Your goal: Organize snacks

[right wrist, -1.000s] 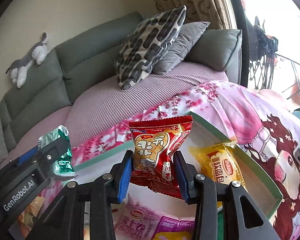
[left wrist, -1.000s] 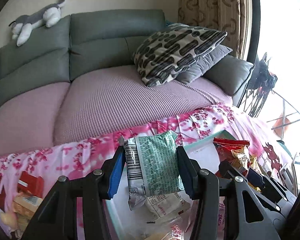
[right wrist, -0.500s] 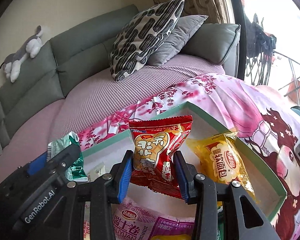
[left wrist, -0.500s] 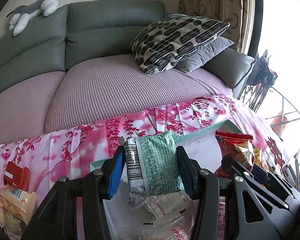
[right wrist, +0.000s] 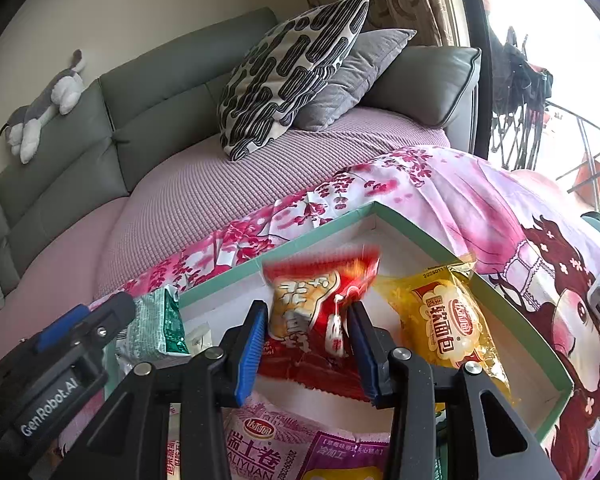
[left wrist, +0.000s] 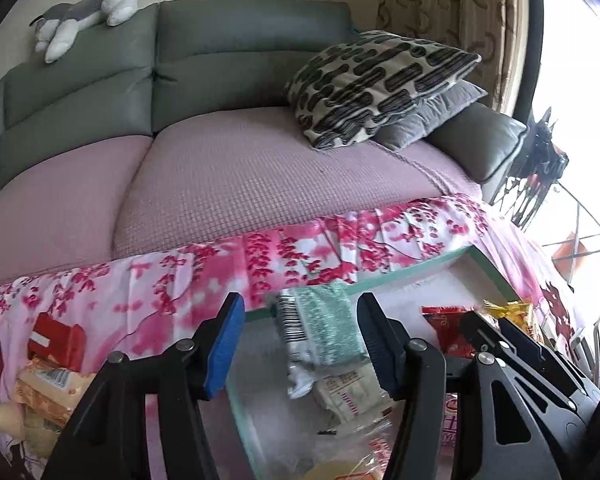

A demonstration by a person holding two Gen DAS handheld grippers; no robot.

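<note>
My left gripper [left wrist: 300,308] hovers over the near-left part of a teal-rimmed box [left wrist: 420,268] with a white inside. Its jaws are opening. A green-and-white snack packet [left wrist: 320,324] hangs blurred between them, clear of the left pad and close against the right finger [left wrist: 374,340]. My right gripper [right wrist: 307,312] is shut on a red snack packet [right wrist: 320,304], which is blurred, above the middle of the box [right wrist: 320,232]. The left gripper [right wrist: 80,332] also shows at the lower left of the right wrist view, with the green packet [right wrist: 156,328] at its tip.
In the box lie a yellow bread packet [right wrist: 448,320], a pink-and-white packet [right wrist: 268,448] and pale wrappers [left wrist: 352,392]. More snacks [left wrist: 48,384] sit on the pink flowered cloth [left wrist: 160,280] left of the box. Behind stands a sofa [left wrist: 240,168] with pillows [left wrist: 372,84].
The left jaws have spread apart and the green packet has dropped lower between them, now blurred. The red packet in the right gripper has sunk slightly and gone blurry; the right jaws stand as before.
</note>
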